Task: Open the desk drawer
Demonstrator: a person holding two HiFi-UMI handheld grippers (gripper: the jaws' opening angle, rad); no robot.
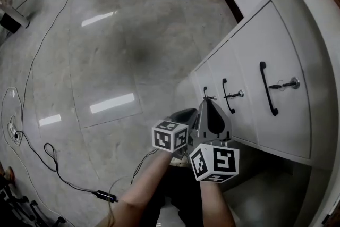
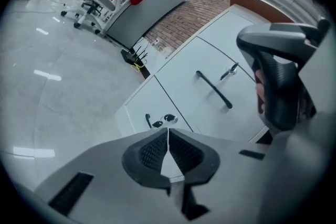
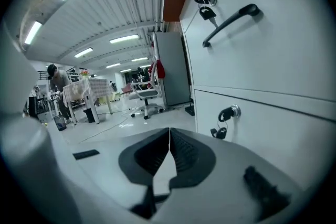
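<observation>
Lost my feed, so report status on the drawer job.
Left gripper shut, empty. Right gripper shut, empty. Drawers closed, handles ungripped. No obstruction seen.

Drawers half out of sight

In the head view the right gripper (image 1: pixel 208 106) covers part of the bottom drawer's handle (image 1: pixel 205 92), and the drawer unit (image 1: pixel 249 61) runs off the right edge. In the left gripper view the right gripper blocks the right end of the upper drawers (image 2: pixel 184 68). The person (image 3: pixel 56 81) far across the room is too small to make out.
</observation>
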